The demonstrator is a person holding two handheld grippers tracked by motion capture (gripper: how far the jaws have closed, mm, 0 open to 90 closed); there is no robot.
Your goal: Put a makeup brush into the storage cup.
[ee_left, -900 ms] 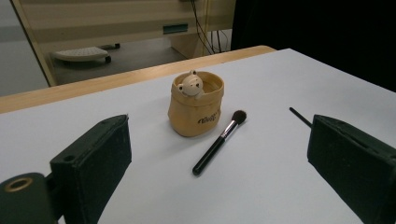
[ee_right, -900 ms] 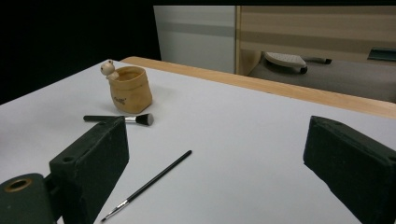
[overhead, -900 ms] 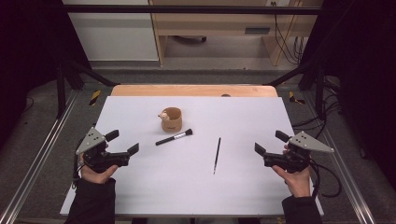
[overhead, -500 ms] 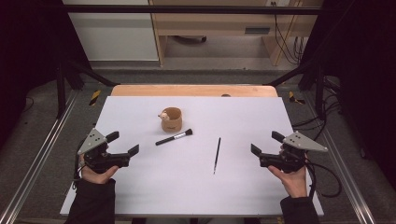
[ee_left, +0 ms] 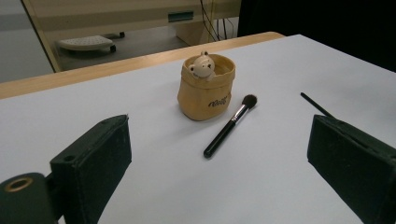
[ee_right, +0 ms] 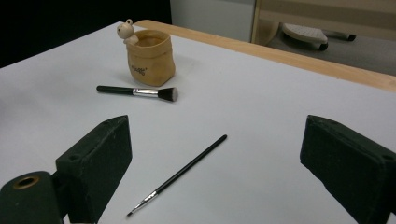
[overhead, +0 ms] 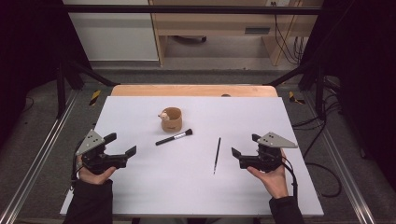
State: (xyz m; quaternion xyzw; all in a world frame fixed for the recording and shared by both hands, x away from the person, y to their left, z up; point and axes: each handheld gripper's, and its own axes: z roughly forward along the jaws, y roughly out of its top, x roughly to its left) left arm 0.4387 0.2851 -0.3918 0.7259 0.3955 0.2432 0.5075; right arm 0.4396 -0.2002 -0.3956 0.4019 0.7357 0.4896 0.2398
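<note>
A white bench (overhead: 140, 186) with a wooden far edge stands on grey floor (overhead: 42, 140). Beyond it is a pale wooden desk (overhead: 210, 23), with cables (overhead: 285, 37) at its right.

A small tan fabric pouch-shaped cup (overhead: 171, 119) with a little cream bear figure on its rim stands upright, toward the far middle of the table. A black-handled makeup brush with a silver ferrule (overhead: 174, 137) lies flat just near it. Further right lies a thin black liner brush (overhead: 217, 155), pointing near-to-far.
</note>
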